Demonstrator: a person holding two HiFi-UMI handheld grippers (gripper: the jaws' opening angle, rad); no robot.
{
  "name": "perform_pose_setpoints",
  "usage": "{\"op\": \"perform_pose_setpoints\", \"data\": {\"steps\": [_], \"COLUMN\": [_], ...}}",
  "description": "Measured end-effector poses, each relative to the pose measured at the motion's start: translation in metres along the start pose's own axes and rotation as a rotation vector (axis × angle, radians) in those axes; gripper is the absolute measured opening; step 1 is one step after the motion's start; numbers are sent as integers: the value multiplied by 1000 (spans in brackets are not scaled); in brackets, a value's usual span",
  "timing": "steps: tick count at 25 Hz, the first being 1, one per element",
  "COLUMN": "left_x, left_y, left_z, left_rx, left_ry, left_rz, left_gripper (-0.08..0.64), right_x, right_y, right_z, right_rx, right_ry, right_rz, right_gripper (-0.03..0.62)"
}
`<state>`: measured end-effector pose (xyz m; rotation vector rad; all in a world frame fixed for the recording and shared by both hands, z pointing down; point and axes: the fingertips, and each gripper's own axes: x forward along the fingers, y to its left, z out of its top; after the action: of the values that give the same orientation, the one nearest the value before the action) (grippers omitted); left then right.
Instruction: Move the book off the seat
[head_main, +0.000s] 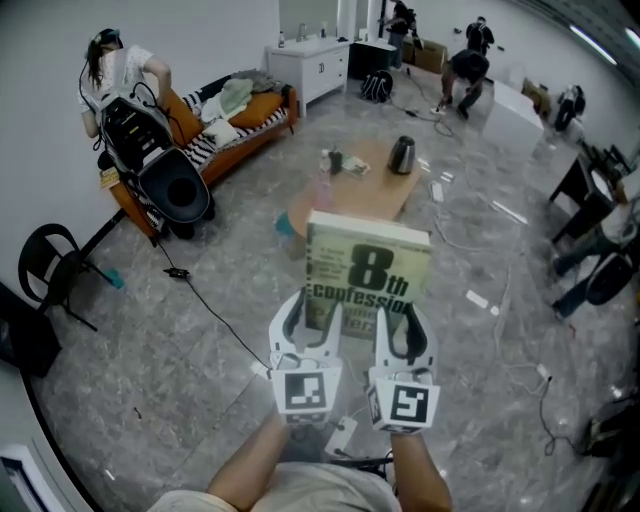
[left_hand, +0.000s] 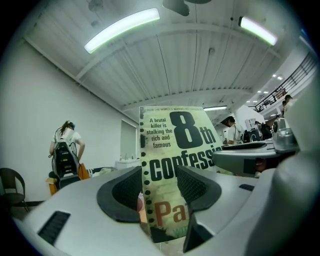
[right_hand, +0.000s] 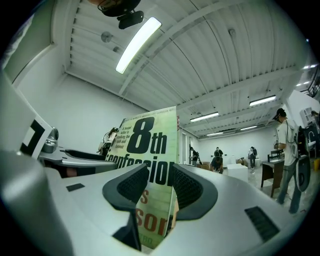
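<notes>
Behind left hand-held gripper (head_main: 312, 318) and right hand-held gripper (head_main: 402, 324), book (head_main: 368, 262) bottom hides.

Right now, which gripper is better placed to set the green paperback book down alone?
Probably left: the left gripper clamps the green paperback book beside its spine, while the right gripper pinches the loose page edge.

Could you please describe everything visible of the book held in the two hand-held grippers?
The book is a paperback with a pale yellow-green cover, large black print reading "8th confession", orange-red lettering lower down and a column of black dots along its left edge. It is held upright in the air above the grey floor, its cover showing in all three views. The left hand-held gripper is shut on its lower left part, the right hand-held gripper on its lower right; nothing else touches it.
</notes>
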<state>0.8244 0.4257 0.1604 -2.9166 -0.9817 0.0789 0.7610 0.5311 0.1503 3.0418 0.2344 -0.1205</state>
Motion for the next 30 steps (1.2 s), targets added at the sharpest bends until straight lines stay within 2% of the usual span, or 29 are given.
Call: {"op": "perform_pose_setpoints", "data": {"steps": [10, 17, 30], "left_x": [82, 121, 261], "left_y": [48, 68, 38], "left_z": [-20, -34, -102], "left_rx": [-1, -2, 19], "left_ry": [16, 38, 153], "left_rz": [-41, -58, -53], "left_gripper": [227, 227, 227], "right_x": [91, 132, 242], "right_y": [8, 10, -75], "right_z": [-21, -37, -121], "right_rx": [-2, 11, 64], "right_ry": [19, 39, 117], "right_rz": [-26, -39, -19], "right_gripper": [164, 164, 164]}}
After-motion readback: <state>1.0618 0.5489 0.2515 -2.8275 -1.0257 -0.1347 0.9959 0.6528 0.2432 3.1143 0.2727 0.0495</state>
